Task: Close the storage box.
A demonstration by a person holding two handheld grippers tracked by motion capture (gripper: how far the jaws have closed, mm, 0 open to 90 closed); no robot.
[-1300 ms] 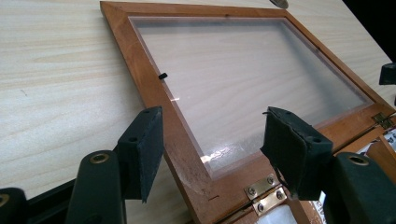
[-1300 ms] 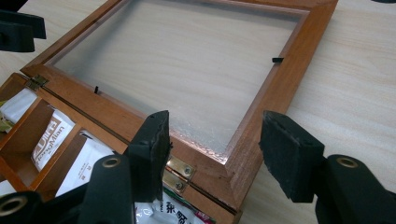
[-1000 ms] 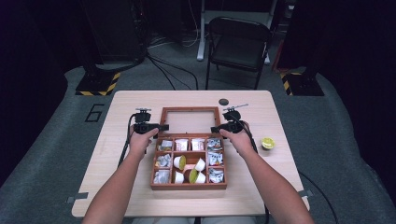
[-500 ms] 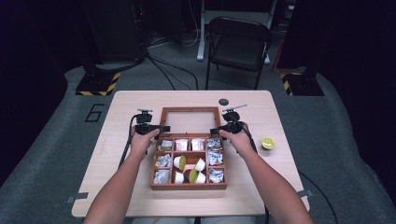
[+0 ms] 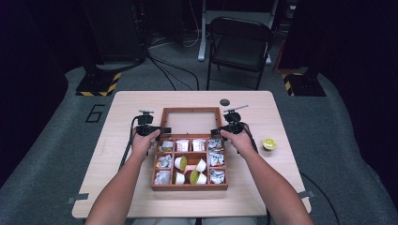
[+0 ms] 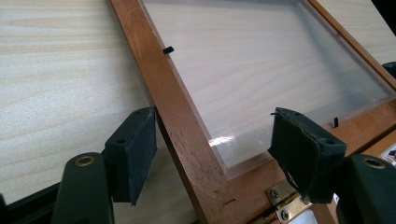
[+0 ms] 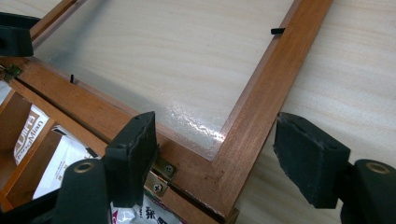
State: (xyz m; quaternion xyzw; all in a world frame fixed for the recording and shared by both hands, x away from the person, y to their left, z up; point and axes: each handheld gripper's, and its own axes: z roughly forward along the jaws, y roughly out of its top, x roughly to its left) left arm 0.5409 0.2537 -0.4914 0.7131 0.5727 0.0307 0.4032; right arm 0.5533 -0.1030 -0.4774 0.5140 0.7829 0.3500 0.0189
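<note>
Open lid [image 5: 191, 121] lies flat on table [image 5: 141, 187], blocking the far middle. Box [image 5: 190, 186] fills the near centre. Bare table runs left and right of both; far right holds a black disc [image 5: 225, 102], right edge a lime half [image 5: 269, 143].

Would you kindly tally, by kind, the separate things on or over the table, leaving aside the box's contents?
Wooden box: 1
Hand-held grippers: 2 (left hand-held gripper, right hand-held gripper; their jaws have just been opening, with the frame of the lid between them)
Yellow-green round thing: 1
Black round thing: 1
Total: 5
</note>
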